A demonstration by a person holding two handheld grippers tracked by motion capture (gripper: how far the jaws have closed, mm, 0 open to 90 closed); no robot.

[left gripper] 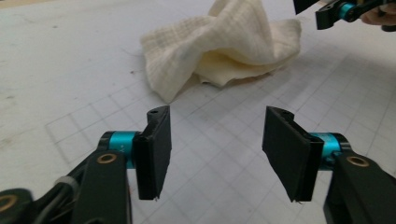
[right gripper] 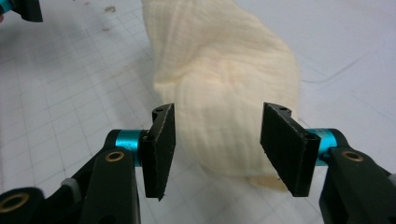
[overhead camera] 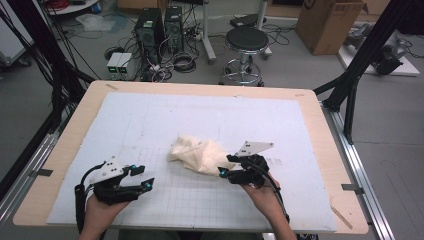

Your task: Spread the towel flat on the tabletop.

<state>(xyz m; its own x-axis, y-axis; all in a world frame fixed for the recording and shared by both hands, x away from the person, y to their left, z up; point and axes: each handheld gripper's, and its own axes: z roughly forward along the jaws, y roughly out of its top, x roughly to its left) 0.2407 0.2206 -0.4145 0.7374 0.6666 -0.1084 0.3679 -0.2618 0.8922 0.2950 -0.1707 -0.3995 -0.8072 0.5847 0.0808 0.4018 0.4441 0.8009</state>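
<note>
In the right gripper view the cream cloth (right gripper: 224, 88) runs off the frame at twelve o'clock, and its near hem hides behind the right claw (right gripper: 217, 149). In the left gripper view that claw (left gripper: 341, 11) is clipped at one o'clock. From above, the cloth's (overhead camera: 197, 152) folds perhaps hide its underside.

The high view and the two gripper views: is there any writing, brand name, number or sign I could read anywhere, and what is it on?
None can be read.
The white mat carries a printed grid, no legible figures.
A small dark mark on the mat beside the right gripper is too small to read.
The cardboard box has a dark mark on its flap, cut off and blurred.
The cream cloth and the left gripper bear no text.
</note>
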